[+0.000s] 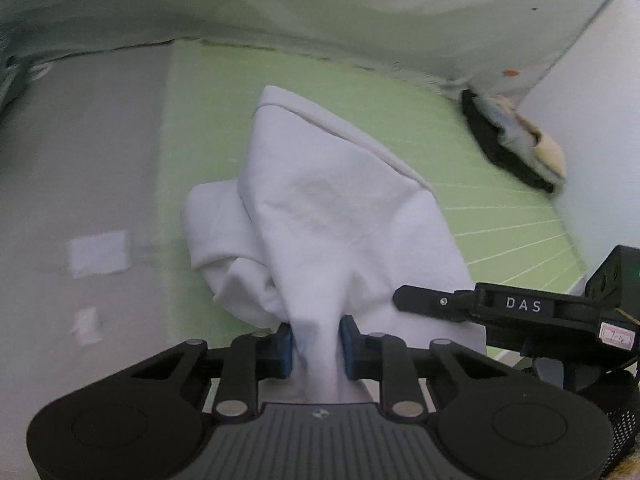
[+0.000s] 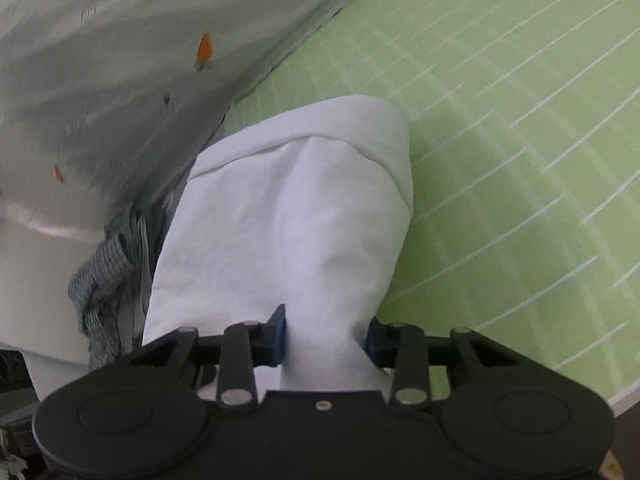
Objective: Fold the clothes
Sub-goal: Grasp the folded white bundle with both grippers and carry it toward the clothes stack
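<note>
Two claws, left claw [image 1: 317,346], right claw [image 2: 326,338], pinching white garment [image 1: 320,216]

One white garment [image 1: 320,216] shows in both views, and two grippers: the left gripper [image 1: 316,344] and the right gripper [image 2: 325,338], each with two blue pads. One green grid mat [image 1: 500,216] lies beneath. One pale sheet [image 1: 360,12] carries three orange carrot prints in the left view. Two white patches [image 1: 98,254] mark the grey surface. One dark pile [image 1: 516,142] sits at the wall, and one grey knit cloth [image 2: 106,276] appears in the right view
</note>
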`<state>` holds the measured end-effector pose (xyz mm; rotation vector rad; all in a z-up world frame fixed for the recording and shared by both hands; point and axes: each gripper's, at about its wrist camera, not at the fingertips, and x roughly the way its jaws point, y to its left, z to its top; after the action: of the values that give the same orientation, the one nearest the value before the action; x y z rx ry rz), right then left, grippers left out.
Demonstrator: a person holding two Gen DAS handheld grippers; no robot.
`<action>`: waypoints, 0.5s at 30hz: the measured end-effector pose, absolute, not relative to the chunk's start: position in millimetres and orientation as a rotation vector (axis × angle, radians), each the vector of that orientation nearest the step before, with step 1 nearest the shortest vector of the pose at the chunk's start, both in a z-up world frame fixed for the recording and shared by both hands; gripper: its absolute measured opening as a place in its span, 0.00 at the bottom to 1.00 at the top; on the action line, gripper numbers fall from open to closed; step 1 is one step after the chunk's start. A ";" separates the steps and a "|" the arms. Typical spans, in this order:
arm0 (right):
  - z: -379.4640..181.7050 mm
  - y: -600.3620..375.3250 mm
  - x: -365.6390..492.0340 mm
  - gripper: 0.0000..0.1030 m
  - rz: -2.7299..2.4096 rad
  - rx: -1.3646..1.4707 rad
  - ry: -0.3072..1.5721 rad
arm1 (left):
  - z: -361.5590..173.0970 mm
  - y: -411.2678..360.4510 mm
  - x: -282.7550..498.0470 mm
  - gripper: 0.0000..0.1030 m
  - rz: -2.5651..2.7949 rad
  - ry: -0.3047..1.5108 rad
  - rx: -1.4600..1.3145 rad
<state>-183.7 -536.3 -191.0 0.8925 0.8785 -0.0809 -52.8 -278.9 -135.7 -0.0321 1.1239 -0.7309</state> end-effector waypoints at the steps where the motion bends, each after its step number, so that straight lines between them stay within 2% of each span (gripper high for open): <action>1: -187.5 -547.0 -186.2 0.36 -0.091 0.894 0.867 | -131.7 -287.1 -55.2 0.24 -0.747 1.116 -0.035; 7: -176.1 -638.1 -205.4 0.36 -0.127 0.910 0.783 | -119.4 -383.7 -67.0 0.24 -0.821 1.046 -0.002; 15: -166.2 -836.6 -252.6 0.36 -0.094 0.909 0.668 | -113.1 -579.7 -112.5 0.24 -0.855 0.969 -0.006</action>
<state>-252.6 -836.6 -166.2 0.9086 0.6677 -0.0935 -112.5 -579.7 -113.1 -0.0056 0.9693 -0.8553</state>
